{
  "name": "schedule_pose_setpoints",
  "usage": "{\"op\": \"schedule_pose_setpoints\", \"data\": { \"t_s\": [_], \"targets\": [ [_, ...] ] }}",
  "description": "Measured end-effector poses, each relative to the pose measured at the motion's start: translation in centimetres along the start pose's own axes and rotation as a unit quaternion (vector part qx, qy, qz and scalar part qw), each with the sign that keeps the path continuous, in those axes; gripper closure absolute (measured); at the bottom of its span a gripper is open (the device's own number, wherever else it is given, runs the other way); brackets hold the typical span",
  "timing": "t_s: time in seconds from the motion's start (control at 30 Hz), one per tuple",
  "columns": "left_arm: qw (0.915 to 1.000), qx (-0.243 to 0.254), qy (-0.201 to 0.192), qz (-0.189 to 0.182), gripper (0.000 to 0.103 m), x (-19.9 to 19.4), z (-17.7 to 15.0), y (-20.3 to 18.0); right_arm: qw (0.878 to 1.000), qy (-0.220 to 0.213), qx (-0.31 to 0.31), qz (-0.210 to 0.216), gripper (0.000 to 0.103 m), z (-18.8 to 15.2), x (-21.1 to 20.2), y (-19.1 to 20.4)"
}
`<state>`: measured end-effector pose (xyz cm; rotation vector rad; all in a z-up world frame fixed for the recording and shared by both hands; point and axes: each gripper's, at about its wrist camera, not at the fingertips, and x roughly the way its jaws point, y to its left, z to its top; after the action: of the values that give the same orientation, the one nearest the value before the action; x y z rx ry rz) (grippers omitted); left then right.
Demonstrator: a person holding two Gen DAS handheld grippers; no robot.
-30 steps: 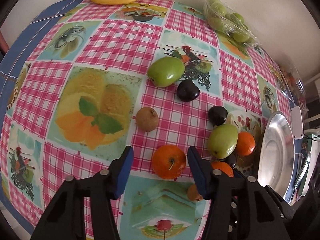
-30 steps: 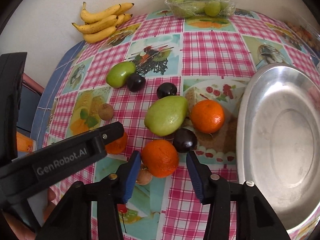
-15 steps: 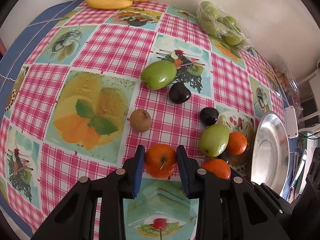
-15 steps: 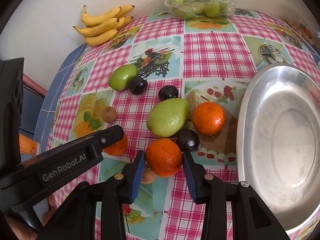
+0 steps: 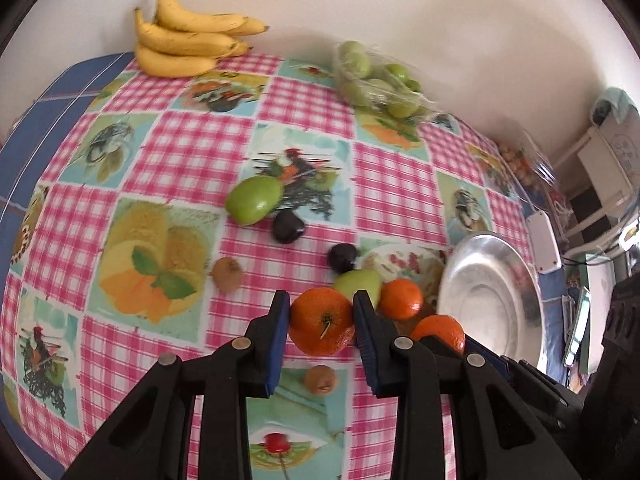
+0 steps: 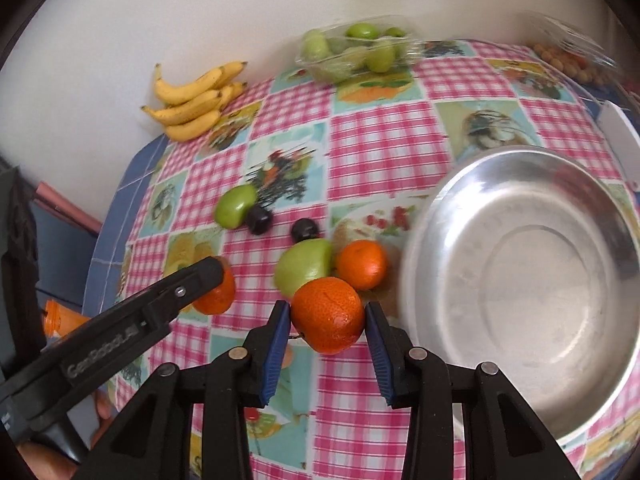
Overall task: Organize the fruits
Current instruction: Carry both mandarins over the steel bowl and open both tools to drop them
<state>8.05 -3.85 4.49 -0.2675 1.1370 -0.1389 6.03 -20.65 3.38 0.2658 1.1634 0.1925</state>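
My left gripper (image 5: 320, 302) is shut on an orange (image 5: 322, 322), held just above the checked tablecloth (image 5: 192, 152). My right gripper (image 6: 326, 309) is shut on a second orange (image 6: 326, 316), beside the empty metal bowl (image 6: 520, 280). In the right wrist view, the left gripper (image 6: 200, 276) shows at the left with its orange (image 6: 218, 296). A third orange (image 6: 362, 264) lies against a green pear-like fruit (image 6: 304, 266). Two dark plums (image 6: 259, 219) (image 6: 304, 229) and another green fruit (image 6: 235, 210) lie further back.
Bananas (image 5: 188, 44) and a clear pack of green fruits (image 5: 376, 80) lie by the back wall. Two brown kiwis (image 5: 227, 274) (image 5: 320, 379) sit on the cloth near the left gripper. A white box (image 5: 542, 244) lies behind the bowl (image 5: 492, 304).
Both grippers went from open around their oranges to shut on them, then rose, lifting the oranges off the cloth. The right one has shifted toward the bowl.
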Motion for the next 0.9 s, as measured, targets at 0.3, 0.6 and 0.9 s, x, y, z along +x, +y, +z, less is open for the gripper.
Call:
{"op": "schedule_pose_setpoints", "data": {
  "t_s": [0.3,0.6,0.9],
  "targets": [
    [0.9945,0.095,0.026,-0.035,0.069,2.0,-1.6,-7.8,0.994,-0.010,0.088,-0.067,0.062,0.2,-1.7,-7.9],
    [0.9863,0.150,0.053,-0.041,0.069,4.3,-3.6,-12.1,0.986,-0.001,0.134,-0.097,0.062,-1.2,-2.2,-12.2],
    [0.9849,0.153,0.062,-0.052,0.069,4.5,-3.9,-12.4,0.985,0.019,0.139,-0.105,0.061,-1.3,-1.4,-12.3]
  ]
}}
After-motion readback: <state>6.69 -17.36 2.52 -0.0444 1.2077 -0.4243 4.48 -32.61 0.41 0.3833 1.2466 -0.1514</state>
